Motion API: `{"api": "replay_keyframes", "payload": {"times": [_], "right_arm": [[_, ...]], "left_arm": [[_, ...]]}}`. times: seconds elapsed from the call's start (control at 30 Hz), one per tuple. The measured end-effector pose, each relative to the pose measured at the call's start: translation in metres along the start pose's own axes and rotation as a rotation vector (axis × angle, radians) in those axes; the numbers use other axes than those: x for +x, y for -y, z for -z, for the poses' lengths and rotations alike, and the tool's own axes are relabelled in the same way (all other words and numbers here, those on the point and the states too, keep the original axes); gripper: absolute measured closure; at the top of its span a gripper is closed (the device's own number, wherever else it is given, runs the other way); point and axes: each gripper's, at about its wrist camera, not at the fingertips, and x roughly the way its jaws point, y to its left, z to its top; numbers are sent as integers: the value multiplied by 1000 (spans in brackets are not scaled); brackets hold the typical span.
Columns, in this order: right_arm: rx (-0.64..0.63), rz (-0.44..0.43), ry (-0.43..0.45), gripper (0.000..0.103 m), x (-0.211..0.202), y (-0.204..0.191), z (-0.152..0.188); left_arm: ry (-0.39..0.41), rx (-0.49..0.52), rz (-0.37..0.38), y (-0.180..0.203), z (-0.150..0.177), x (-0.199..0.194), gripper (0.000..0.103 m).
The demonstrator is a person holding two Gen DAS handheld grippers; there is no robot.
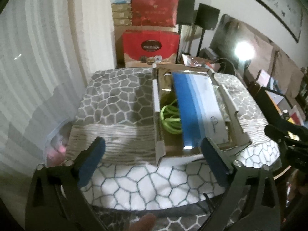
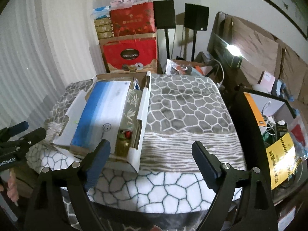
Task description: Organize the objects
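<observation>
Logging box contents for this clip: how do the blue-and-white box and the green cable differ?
The blue-and-white box is flat, rigid and long, lying on top; the green cable is thin, coiled and partly tucked beneath it. Both sit inside the open cardboard box.

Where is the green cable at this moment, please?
In the left wrist view the green cable lies coiled inside the open cardboard box, near its left wall, partly under the blue and white package.
</observation>
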Motion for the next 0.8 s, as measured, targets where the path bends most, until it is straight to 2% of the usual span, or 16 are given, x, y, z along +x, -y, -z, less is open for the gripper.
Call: {"api": "replay_keyframes", "payload": {"times": [0.27,0.4,0.8], "right_arm": [[24,-11,34,12,-17,-9,5],[-3,7,40,12,-20,-18,6],[9,10,36,12,-23,-21,8]], "left_arm": [[-3,-31,-26,-6,11,-9,0],[-6,-40,-41,-9,14,-11,0],[15,-49,-70,-13,16,-15,0]]}}
